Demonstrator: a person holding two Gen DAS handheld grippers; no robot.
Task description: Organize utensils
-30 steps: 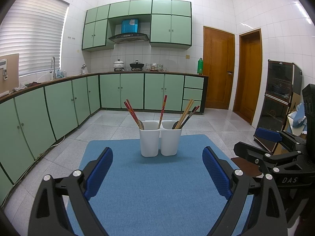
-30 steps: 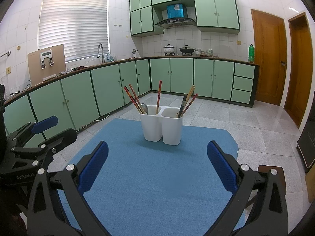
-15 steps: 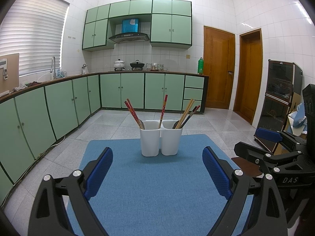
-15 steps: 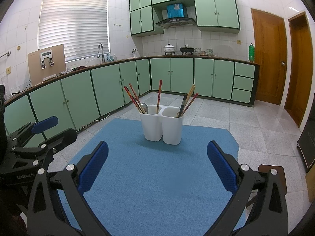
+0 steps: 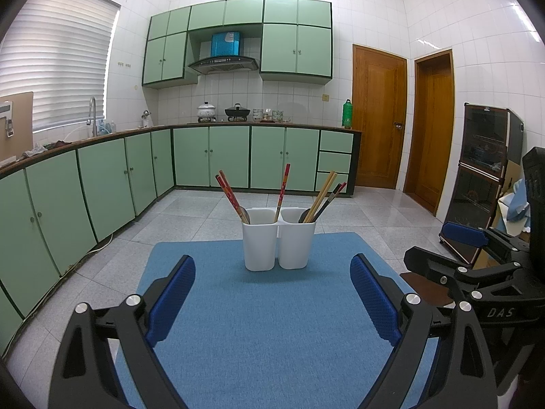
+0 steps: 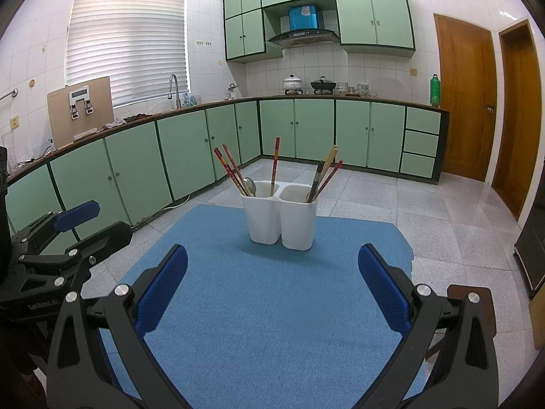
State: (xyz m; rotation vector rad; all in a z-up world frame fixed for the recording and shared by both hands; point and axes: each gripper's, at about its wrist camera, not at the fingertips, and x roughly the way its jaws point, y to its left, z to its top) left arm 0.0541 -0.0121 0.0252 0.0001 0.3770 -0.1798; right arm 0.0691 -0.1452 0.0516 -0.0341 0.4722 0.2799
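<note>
A white two-compartment utensil holder (image 5: 277, 240) (image 6: 281, 218) stands upright on a blue mat (image 5: 272, 323) (image 6: 272, 306). Its left compartment holds red chopsticks (image 5: 230, 194) (image 6: 230, 170) and a metal spoon (image 6: 250, 185). Its right compartment holds tan and dark chopsticks (image 5: 323, 194) (image 6: 325, 173). My left gripper (image 5: 272, 293) is open and empty, short of the holder. My right gripper (image 6: 272, 283) is open and empty, also short of the holder. The right gripper shows at the right of the left wrist view (image 5: 477, 272), and the left gripper at the left of the right wrist view (image 6: 61, 238).
Green kitchen cabinets (image 5: 136, 177) run along the left and far walls. Two wooden doors (image 5: 378, 122) are at the back right. A dark glass-front cabinet (image 5: 487, 177) stands at the right. Grey tiled floor (image 6: 442, 225) surrounds the mat.
Both views have shifted very slightly; the holder sits a touch higher in the frames. Both grippers stay open and empty.
</note>
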